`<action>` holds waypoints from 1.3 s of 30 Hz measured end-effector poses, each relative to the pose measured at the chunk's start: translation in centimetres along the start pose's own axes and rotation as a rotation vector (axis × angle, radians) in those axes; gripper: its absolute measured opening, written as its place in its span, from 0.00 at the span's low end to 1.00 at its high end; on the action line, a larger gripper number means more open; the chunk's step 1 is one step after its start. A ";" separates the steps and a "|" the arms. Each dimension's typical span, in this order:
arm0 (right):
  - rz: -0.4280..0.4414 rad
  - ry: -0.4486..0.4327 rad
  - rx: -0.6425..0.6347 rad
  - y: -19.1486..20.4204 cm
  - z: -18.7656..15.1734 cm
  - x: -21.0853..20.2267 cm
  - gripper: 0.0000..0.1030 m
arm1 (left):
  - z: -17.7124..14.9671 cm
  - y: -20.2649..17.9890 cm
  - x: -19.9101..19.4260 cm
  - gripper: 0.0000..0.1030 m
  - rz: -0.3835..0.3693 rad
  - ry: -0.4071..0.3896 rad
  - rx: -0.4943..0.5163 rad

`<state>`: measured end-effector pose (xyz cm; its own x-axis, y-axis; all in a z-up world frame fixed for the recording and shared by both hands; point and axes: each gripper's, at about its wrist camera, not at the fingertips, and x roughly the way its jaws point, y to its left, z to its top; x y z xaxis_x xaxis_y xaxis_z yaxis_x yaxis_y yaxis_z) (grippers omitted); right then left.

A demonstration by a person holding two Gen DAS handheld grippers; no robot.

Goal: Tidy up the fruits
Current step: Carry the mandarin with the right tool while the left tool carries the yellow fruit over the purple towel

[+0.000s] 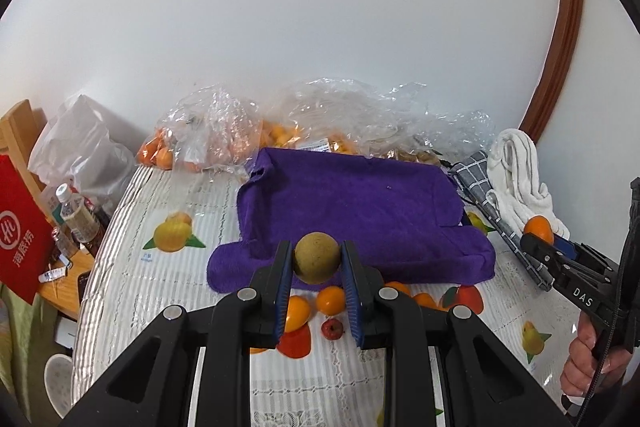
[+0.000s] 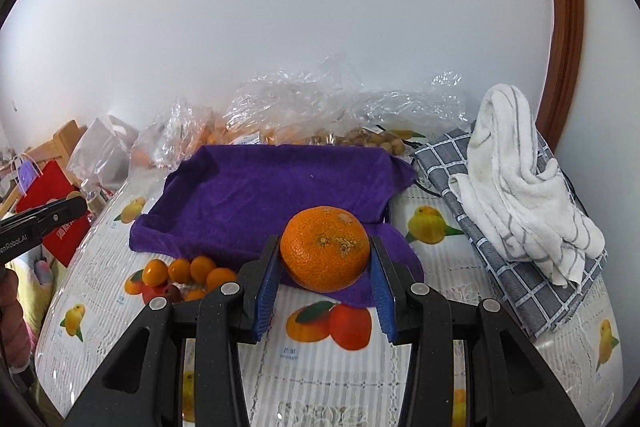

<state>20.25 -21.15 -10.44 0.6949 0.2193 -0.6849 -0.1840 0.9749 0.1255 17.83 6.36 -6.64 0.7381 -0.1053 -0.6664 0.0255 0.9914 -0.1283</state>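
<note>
Purple cloth: the purple towel (image 1: 360, 211) lies on the table (image 1: 328, 367) toward its far edge, its sides turned up like a shallow tray, nothing on it.
Left gripper: the left gripper (image 1: 316, 263) pinches 1 small brownish-green round fruit (image 1: 317, 258) between its blue pads, in the air over the towel's near edge.
Right gripper: the right gripper (image 2: 325, 259) clamps 1 mandarin (image 2: 325, 253) at its widest part, also off the table and over the towel's near right corner.
Loose fruit: a cluster of small orange fruits (image 2: 188, 271) and 1 small red fruit (image 1: 332, 329) lies on the table just in front of the towel's near edge, left of centre.
Far edge: crinkled clear plastic bags (image 1: 224, 131) holding more orange fruit sit along the wall.
Right edge: a white towel (image 2: 516, 183) is heaped on a grey checked cloth (image 2: 532, 291).
Step in hand: likely carrying both fruits to the towel.
Doing it well: keep both grips steady, carry each fruit past the raised near fold, lower it until it touches the cloth, then release; a round fruit dropped from height would probably roll.
Placement: set the 2 kinds well apart, since sorting seems the aim.
Risk: the 2 grippers work near each other, so offset them.
</note>
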 end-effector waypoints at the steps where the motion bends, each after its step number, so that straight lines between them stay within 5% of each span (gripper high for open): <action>1: -0.002 -0.002 0.001 0.0 0.1 0.1 0.41 | 0.1 -0.1 0.1 0.22 -0.005 -0.005 0.003; 13: -0.046 -0.011 0.001 -0.8 1.8 0.8 0.41 | 1.5 1.0 2.7 0.22 -0.046 -0.010 -0.052; 28: -0.052 0.018 0.011 -2.3 4.9 8.9 0.41 | 4.6 2.3 10.2 0.22 0.009 0.037 -0.052; 39: -0.048 0.130 -0.004 -2.2 3.1 15.6 0.41 | 3.0 3.1 16.0 0.22 0.013 0.128 -0.053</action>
<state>33.71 -19.74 -19.18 0.6071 0.1655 -0.7772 -0.1558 0.9839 0.0878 31.78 7.98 -15.50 0.6463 -0.1050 -0.7558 -0.0218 0.9875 -0.1558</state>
